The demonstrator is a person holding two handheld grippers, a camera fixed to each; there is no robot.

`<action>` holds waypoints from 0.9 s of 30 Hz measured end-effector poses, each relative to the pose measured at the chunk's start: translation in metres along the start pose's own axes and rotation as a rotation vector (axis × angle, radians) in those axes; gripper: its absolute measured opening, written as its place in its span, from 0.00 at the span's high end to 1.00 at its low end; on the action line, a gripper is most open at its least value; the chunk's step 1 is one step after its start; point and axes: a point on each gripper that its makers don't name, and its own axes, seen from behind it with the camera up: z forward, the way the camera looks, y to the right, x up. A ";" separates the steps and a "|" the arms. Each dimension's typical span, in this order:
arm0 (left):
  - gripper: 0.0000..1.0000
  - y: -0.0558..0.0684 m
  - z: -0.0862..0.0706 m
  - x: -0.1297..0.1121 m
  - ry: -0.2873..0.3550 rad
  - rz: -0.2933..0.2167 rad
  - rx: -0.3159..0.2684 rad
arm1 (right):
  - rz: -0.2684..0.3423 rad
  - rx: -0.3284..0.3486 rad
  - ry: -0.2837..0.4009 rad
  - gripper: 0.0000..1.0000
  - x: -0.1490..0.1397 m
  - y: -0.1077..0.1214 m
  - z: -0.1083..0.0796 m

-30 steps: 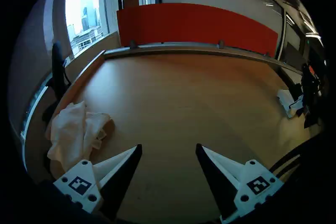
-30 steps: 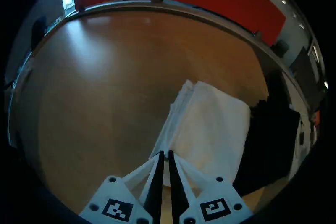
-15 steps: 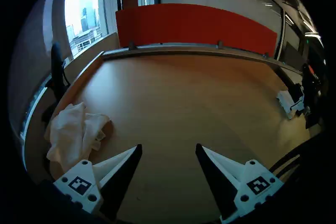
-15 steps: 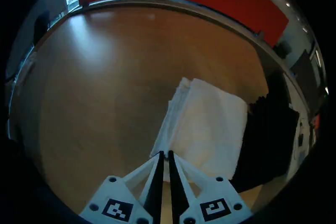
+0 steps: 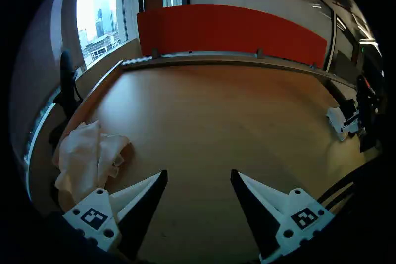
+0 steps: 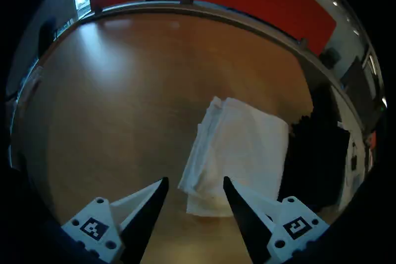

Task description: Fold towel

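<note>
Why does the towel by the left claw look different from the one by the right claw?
The crumpled towel is a lumpy heap; the folded towel lies flat, a neat rectangle with stacked layers. The crumpled towel looks cream, the folded towel whiter. The crumpled towel sits near the table's edge, the folded towel beside a black object. Both rest on the wooden table, and the left claw and right claw hold neither.

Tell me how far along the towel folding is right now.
Done: one white folded towel lies flat on the wooden table. In hand: nothing; the right gripper is open at the towel's near edge, the left gripper open over bare table. Left: a crumpled cloth near the table's edge, in the left gripper view, looks unfolded, probably next.
</note>
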 end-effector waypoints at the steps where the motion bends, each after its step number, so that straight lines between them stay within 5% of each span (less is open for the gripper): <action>1: 0.05 0.000 0.000 0.001 0.001 0.001 -0.001 | 0.002 -0.002 0.001 0.15 0.000 0.000 0.000; 16: 0.05 0.000 0.008 0.012 0.016 0.007 -0.012 | 0.064 -0.007 0.042 0.00 0.012 -0.004 -0.006; 27: 0.05 0.001 0.021 0.032 0.044 0.012 -0.026 | 0.120 -0.025 0.108 0.00 0.026 -0.007 -0.015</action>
